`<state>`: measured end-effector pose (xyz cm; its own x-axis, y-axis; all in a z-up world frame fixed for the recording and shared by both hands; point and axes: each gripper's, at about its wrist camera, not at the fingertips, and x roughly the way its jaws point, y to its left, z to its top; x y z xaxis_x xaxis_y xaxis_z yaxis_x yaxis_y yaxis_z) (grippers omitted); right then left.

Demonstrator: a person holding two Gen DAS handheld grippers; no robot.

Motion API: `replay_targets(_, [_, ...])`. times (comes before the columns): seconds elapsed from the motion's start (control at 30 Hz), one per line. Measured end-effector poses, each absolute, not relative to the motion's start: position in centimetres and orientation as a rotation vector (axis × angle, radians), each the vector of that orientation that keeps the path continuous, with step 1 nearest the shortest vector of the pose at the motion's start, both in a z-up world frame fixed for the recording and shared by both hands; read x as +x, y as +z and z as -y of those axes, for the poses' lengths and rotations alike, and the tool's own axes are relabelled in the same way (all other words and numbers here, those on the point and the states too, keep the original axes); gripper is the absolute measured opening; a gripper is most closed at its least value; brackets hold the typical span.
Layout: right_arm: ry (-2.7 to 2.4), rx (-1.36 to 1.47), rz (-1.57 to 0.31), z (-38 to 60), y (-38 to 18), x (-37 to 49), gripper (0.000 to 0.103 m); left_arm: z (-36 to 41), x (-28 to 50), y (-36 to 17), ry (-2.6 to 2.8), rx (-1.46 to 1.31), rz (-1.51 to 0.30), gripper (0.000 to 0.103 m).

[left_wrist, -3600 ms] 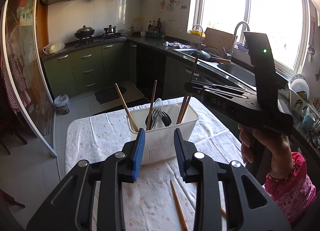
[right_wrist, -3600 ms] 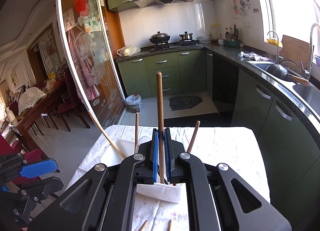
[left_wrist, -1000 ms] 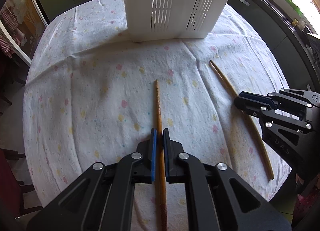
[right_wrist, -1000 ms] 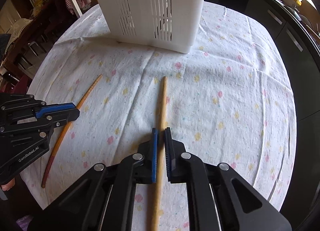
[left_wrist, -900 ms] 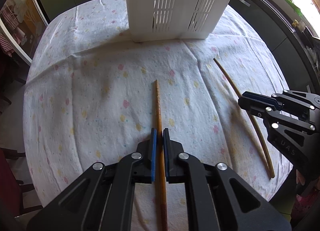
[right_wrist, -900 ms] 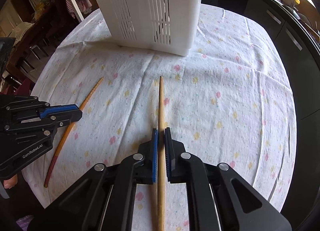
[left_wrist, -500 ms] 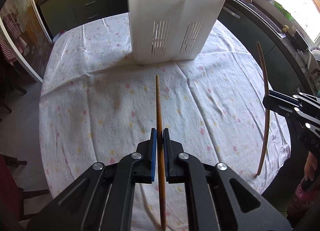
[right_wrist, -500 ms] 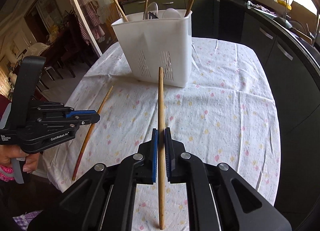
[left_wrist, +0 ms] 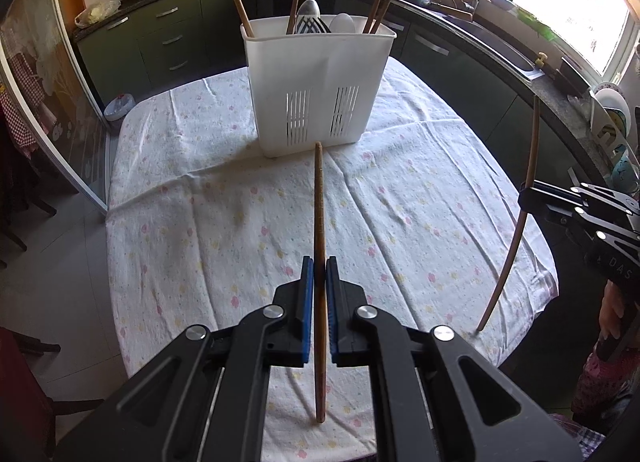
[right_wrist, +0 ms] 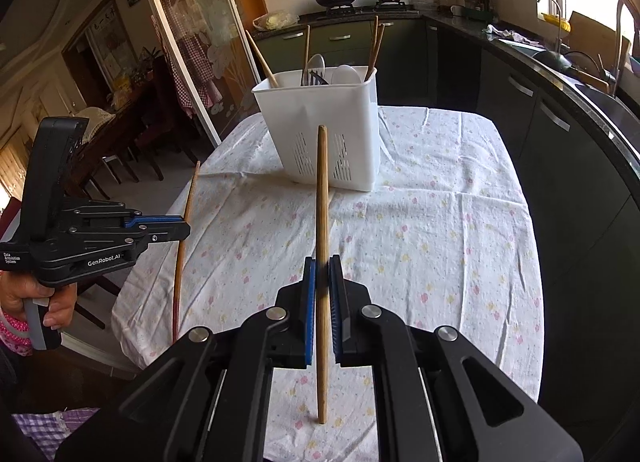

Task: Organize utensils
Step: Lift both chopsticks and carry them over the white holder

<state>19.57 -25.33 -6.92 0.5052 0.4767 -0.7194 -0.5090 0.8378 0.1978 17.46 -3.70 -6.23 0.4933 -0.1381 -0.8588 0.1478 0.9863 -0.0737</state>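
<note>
Wooden, and reddish at its lower end, the left chopstick runs straight up between the blue pads of the left gripper, clamped near its middle with its top end pointing toward the white utensil caddy ahead. The left fingers are closed tight on it — only the stick's own width between them — and its lower tip hangs above the flowered tablecloth covering the worktop, not touching it. In the right wrist view this same gripper shows at the left edge, a hand around its grip.

The caddy stands toward the far side of the worktop, already holding several chopsticks, a slotted spatula and a white spoon; it is well apart from both grippers.

To the right, the right gripper pinches a paler right chopstick the same way — fingers pressed shut on its mid-length, the stick nearly upright, top end in line with the caddy's slotted front wall, bottom end clear of the cloth.
</note>
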Motion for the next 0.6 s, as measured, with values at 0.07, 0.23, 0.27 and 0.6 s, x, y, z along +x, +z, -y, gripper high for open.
replay_targets(0.07, [0.591,-0.031,-0.838,25.8,-6.4,19.1,0.008,3.9,17.0,-5.8,-0.179,0.014,-1.032,0.006])
replay_targets(0.23, [0.598,-0.022,-0.802,26.4,-4.9,18.3,0.008,3.9,16.4,-4.4,-0.189,0.020,-1.003,0.006])
replay_targets(0.27, [0.597,-0.023,-0.793,26.4,-4.6,18.1,0.008,3.9,16.2,-4.1,-0.189,0.019,-0.995,0.006])
replay_targets(0.6, [0.621,-0.044,-0.730,25.7,-1.4,17.5,0.008,4.1,15.7,-0.1,-0.199,0.029,-0.905,0.006])
